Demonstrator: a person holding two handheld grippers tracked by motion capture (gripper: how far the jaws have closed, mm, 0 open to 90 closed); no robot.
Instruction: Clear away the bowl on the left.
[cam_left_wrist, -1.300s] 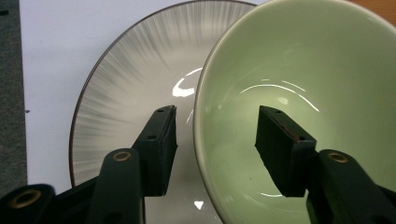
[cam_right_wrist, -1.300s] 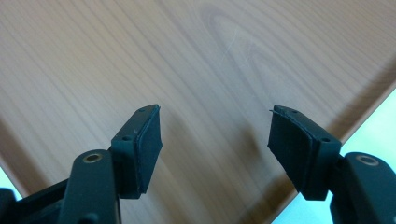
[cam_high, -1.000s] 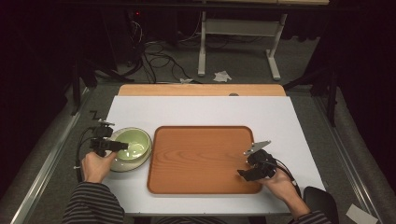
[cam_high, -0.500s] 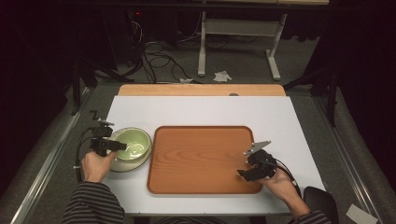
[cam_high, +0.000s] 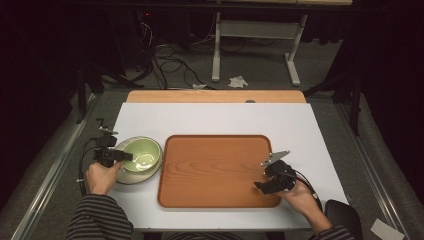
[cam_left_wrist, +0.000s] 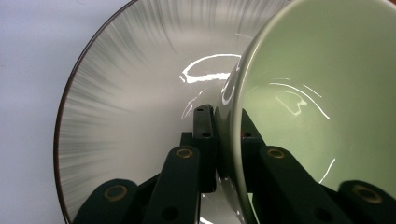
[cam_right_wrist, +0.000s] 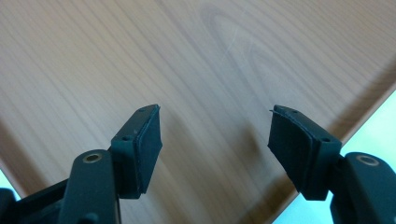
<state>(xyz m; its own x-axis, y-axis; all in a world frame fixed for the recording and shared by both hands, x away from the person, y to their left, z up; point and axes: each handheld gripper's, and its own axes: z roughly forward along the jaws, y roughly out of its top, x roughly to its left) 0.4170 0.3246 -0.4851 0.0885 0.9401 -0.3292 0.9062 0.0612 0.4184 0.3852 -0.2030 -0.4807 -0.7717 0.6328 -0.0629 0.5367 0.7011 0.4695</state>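
Observation:
A pale green bowl (cam_high: 144, 154) stands on a white plate with a dark rim (cam_high: 131, 176) at the table's left. My left gripper (cam_high: 125, 156) reaches in from the left. Its jaws have just been closing, and they now pinch the bowl's near wall between them. In the left gripper view one pad lies inside the bowl (cam_left_wrist: 317, 93) and the other outside, over the plate (cam_left_wrist: 130, 93); the left gripper (cam_left_wrist: 226, 122) is shut on the rim. My right gripper (cam_high: 261, 176) hovers open over the wooden tray's (cam_high: 215, 170) right part, with bare wood between the jaws of the right gripper (cam_right_wrist: 215, 135).
The tray (cam_right_wrist: 140, 56) lies mid-table on a white surface (cam_high: 215, 117), its left edge close beside the plate. A wooden strip (cam_high: 215, 96) runs along the table's far edge. A table frame and cables stand on the floor beyond.

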